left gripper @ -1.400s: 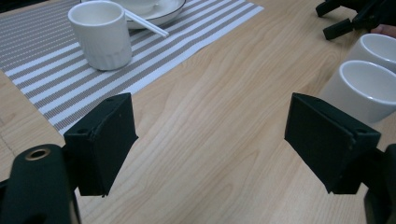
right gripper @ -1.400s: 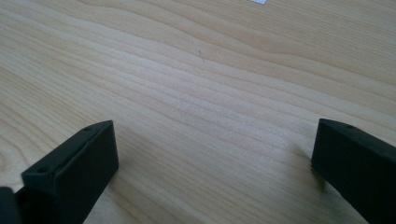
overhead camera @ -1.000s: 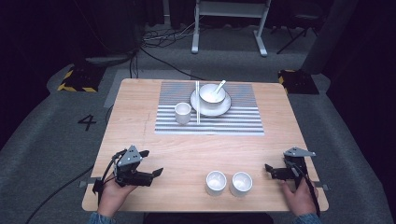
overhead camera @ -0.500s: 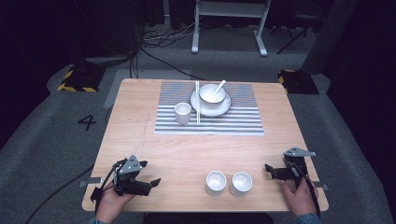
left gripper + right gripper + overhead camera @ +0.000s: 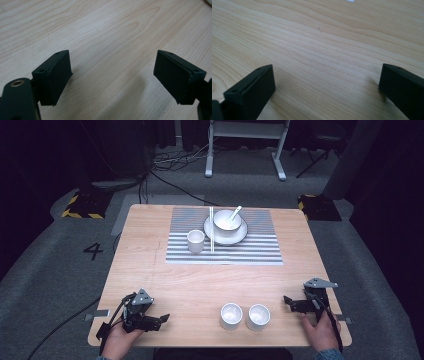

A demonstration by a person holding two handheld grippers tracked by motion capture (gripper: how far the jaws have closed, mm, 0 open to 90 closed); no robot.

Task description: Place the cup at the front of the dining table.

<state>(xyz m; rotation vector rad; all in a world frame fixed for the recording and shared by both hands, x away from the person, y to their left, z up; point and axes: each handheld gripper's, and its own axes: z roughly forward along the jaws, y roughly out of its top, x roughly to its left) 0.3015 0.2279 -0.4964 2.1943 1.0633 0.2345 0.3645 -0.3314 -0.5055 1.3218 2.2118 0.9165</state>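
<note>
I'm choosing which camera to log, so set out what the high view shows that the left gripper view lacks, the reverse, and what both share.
High view alone: striped placemat, plate with bowl and spoon, chopsticks, cup, two small bowls near the front edge, right gripper. Left gripper view alone: wood grain up close between the open jaws. Shared: left gripper and wooden table.
</note>
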